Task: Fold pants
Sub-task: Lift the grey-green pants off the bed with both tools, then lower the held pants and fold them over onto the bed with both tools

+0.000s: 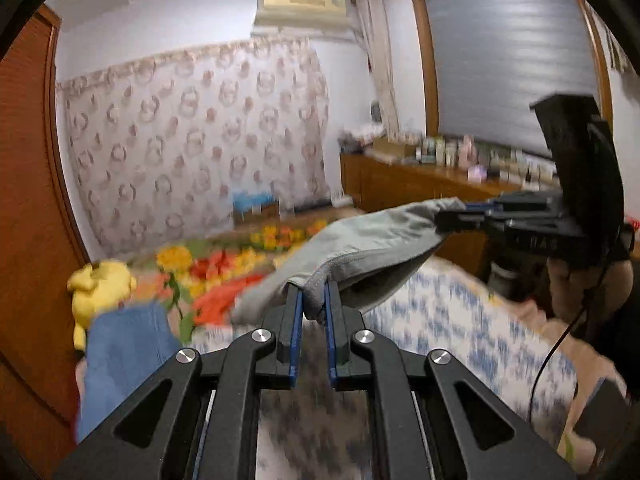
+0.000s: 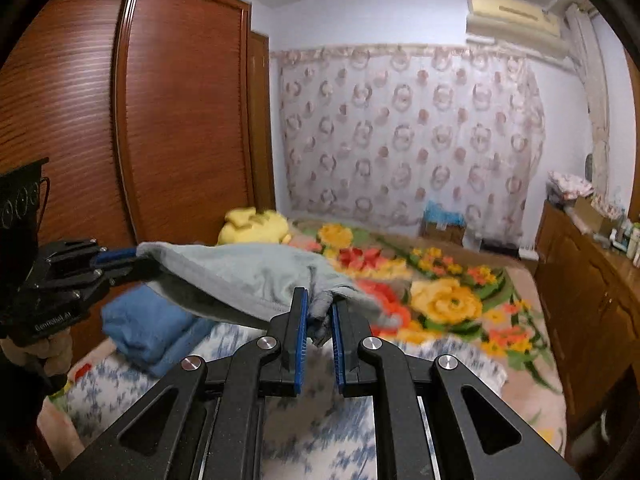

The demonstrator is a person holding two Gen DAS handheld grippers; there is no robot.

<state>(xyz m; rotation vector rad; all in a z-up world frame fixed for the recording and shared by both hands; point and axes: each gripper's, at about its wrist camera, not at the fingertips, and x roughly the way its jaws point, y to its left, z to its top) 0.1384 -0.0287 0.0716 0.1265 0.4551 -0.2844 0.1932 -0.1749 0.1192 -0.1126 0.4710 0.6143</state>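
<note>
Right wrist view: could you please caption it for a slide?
Both grippers, right gripper and left gripper, hold grey pants above bed.

Each camera sits on its own gripper, looking forward along the two fingers and slightly down across the bed (image 1: 460,320); both fisheye views bend the room's edges. The left wrist view has the left gripper (image 1: 314,300) close at the bottom, faces the curtain (image 1: 192,140), and catches the right gripper (image 1: 452,216) from the side at its right edge. The right wrist view has the right gripper (image 2: 318,308) close at the bottom, faces the same curtain (image 2: 400,132), and catches the left gripper (image 2: 120,256) at its left edge. Both share the pants (image 1: 368,240) (image 2: 240,276) stretched between them, the floral blanket (image 1: 240,256) (image 2: 440,292), the yellow toy (image 1: 100,288) (image 2: 252,226), the blue cloth (image 1: 120,360) (image 2: 148,328) and the air conditioner (image 1: 300,6) (image 2: 512,14).
</note>
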